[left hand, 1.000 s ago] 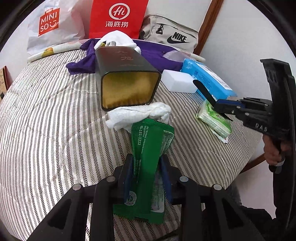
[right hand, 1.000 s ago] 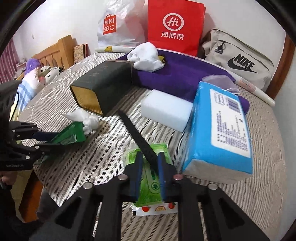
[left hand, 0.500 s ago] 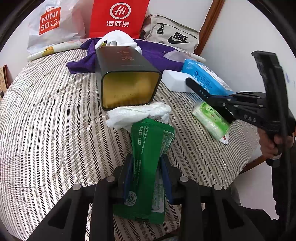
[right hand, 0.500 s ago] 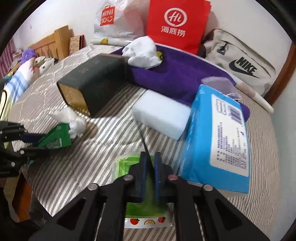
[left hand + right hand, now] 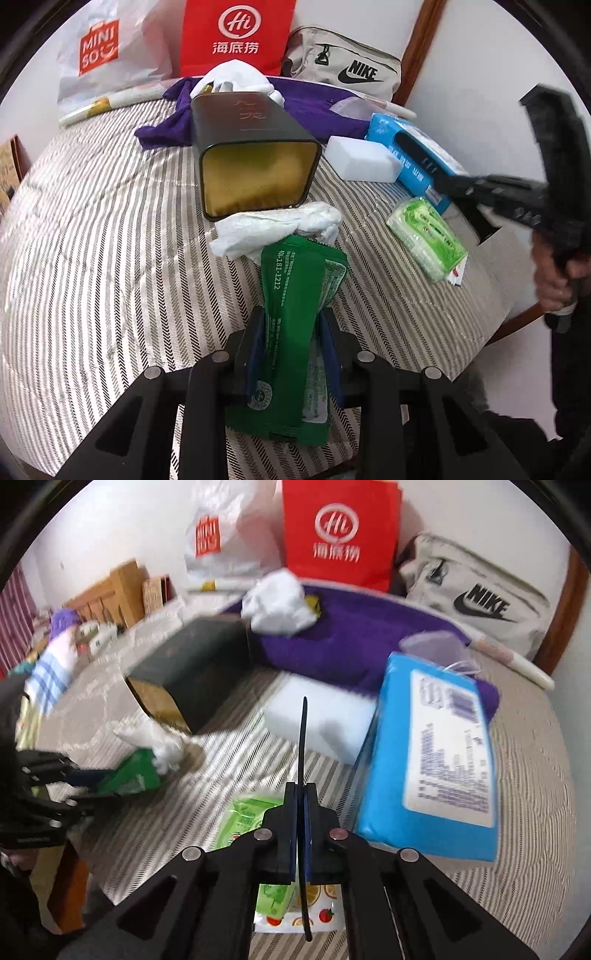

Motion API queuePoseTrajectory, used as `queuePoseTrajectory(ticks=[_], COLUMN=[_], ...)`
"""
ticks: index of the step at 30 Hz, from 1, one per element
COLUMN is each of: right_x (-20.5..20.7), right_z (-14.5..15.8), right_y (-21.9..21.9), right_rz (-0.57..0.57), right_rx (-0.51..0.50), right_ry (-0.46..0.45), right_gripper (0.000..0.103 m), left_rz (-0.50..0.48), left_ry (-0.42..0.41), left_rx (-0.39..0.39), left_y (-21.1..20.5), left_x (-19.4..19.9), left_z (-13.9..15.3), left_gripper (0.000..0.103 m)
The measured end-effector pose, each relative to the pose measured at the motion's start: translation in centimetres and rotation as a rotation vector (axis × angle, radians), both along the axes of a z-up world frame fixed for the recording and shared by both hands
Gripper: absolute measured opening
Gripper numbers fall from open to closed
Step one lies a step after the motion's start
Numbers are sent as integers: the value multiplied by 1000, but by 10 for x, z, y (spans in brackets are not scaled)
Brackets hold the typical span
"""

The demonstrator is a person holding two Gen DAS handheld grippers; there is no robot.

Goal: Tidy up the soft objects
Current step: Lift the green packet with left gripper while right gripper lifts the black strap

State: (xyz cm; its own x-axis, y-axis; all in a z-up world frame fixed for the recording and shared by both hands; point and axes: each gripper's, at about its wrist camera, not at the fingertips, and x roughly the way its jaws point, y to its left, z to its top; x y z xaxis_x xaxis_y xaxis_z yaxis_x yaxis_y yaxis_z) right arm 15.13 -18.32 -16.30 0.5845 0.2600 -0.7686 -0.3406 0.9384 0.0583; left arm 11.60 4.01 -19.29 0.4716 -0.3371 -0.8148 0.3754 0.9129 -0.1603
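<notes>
Left gripper [image 5: 293, 339]: pads clamped on a green pouch [image 5: 291, 314] that stands upright between the 2 fingers, its top edge touching the white cloth beyond.
Right gripper [image 5: 300, 830]: jaws pressed together – a thin black strip [image 5: 303, 738] is pinched edge-on between them and pokes out forward; in the left wrist view the gripper [image 5: 448, 184] hangs above the right edge of the bed [image 5: 92, 258], with a hand [image 5: 554, 280] on its grip.
Wipes pack [image 5: 426, 238]: light green, lying flat on the striped cover just below the right gripper, not held; in the right wrist view the pack [image 5: 243, 819] is partly hidden behind the fingers.
White cloth [image 5: 277, 229]: crumpled, lying at the mouth of the tin.
Tin [image 5: 251, 147]: dark, on its side, open gold end facing the left camera – nothing visible inside.
Sponge [image 5: 364, 158]: white block, just right of the tin, touching the blue pack.
Blue pack [image 5: 432, 760]: soft tissue pack lying flat along the right side of the bed.
Purple towel [image 5: 369, 638]: spread behind the tin and sponge, with a white bundle [image 5: 277, 605] resting on it.
Far end: MINISO bag [image 5: 107, 55], red bag [image 5: 236, 37] and Nike bag [image 5: 343, 66] against the wall.
</notes>
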Motion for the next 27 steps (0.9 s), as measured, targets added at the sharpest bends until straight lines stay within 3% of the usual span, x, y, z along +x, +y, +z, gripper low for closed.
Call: queuePoseTrajectory(ticks=[5,9,17,27], right_x=[-25,-48,-77,-81], right_z=[10,10,-17,-39], right_y=[-16,-30,-59,-89], right_rz=[-32,-52,-111,-183], right_rx=[24,43,30,76], right_ry=[-23,-22,18,61], right_gripper=[3,3,3,3], left_rz=[32,42,62,82], left_ry=[-3,28,9,-14], left_rx=[13,-21,-37,-41], left_y=[-3,0,2,1], left_x=[-2,-5,-20,-24], left_z=[0,2,22,51], left_gripper=[28,27,27,27])
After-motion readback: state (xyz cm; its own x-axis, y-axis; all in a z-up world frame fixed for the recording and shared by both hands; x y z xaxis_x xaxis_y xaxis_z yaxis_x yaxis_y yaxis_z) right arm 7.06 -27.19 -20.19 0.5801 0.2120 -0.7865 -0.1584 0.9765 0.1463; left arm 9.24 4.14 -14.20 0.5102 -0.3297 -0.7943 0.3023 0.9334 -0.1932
